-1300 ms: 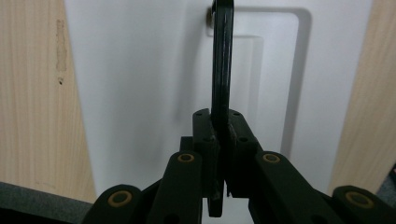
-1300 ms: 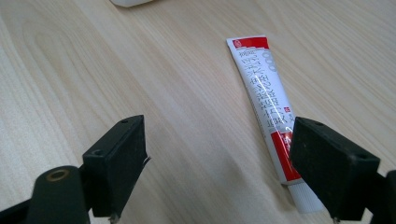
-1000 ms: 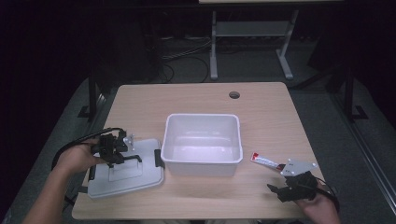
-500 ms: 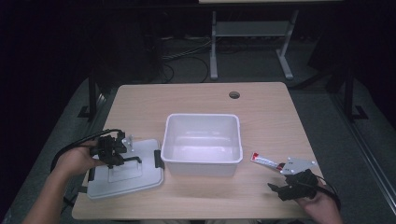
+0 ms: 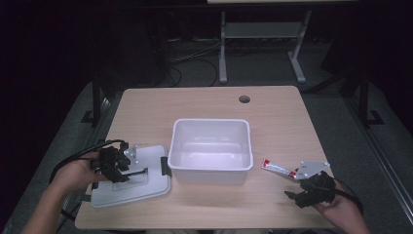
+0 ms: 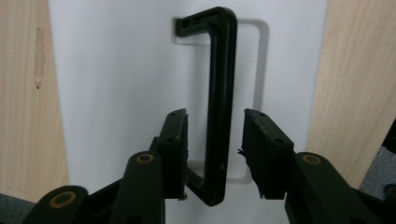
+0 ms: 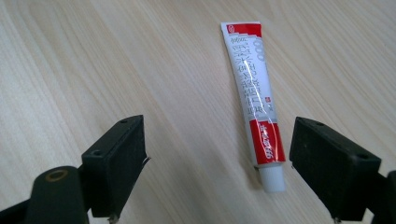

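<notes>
Above, the high view shows my left tongs [image 5: 127,163] poised over the white lid [image 5: 146,187], which lies flat on the near left part of the wooden worktop [image 5: 204,105], just left of the white tub [image 5: 212,146]. My left hand [image 5: 73,171] holds these tongs from the left edge of the worktop. Seen from the left gripper view, the lid's black handle [image 6: 222,93] runs between the two jaws; a gap shows on either side of it, so the pads [image 6: 177,149] stand clear of it and grip nothing. These jaws have just been opening, and the handle lies folded flat against the lid.

At the near right, my right tongs [image 5: 290,194] rest close to the worktop's near edge, held by my right hand [image 5: 336,204]. Its jaws stand wide apart in the right gripper view and hold nothing. A red and white tube [image 7: 254,98] lies flat on the bare wood between them, nearer the right-hand jaw in that view, with its white cap [image 7: 272,179] pointing toward the tongs and touching neither pad. From above, the tube [image 5: 277,168] lies just right of the tub and just beyond the right tongs. Toward the far side, a small round hole [image 5: 244,99] marks the worktop.
</notes>
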Demonstrator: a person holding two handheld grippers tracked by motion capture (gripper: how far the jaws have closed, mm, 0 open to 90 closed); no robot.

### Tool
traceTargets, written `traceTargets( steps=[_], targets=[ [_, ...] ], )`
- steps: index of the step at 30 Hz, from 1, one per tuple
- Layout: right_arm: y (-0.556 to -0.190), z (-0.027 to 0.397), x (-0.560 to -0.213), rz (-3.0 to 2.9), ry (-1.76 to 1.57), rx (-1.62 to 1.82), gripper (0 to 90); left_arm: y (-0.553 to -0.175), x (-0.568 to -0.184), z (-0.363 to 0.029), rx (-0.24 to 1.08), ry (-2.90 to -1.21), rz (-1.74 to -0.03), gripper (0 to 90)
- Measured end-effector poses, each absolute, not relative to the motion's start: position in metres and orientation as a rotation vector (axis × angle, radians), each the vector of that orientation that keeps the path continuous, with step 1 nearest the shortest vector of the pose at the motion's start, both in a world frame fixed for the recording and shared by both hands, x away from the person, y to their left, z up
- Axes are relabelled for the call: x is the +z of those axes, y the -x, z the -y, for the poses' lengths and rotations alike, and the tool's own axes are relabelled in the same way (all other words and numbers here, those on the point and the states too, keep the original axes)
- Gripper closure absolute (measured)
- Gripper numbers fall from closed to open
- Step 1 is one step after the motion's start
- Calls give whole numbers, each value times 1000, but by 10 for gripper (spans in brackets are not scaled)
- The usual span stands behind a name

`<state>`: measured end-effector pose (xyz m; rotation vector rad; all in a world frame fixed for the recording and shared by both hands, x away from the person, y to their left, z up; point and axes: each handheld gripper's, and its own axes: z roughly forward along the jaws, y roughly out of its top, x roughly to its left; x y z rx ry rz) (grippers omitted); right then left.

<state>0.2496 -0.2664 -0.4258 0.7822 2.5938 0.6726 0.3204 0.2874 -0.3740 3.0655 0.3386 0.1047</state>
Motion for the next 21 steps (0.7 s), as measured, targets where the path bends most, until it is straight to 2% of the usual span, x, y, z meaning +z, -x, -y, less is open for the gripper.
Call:
traceTargets(
  steps=[16, 21],
  targets=[
    [-279, 269, -412, -2744, -650, 447, 162, -312, -374, -297, 144, -3031, -371, 529],
    [-292, 269, -412, -2798, -595, 369, 166, -311, -374, -300, 152, -3020, -385, 481]
  ],
)
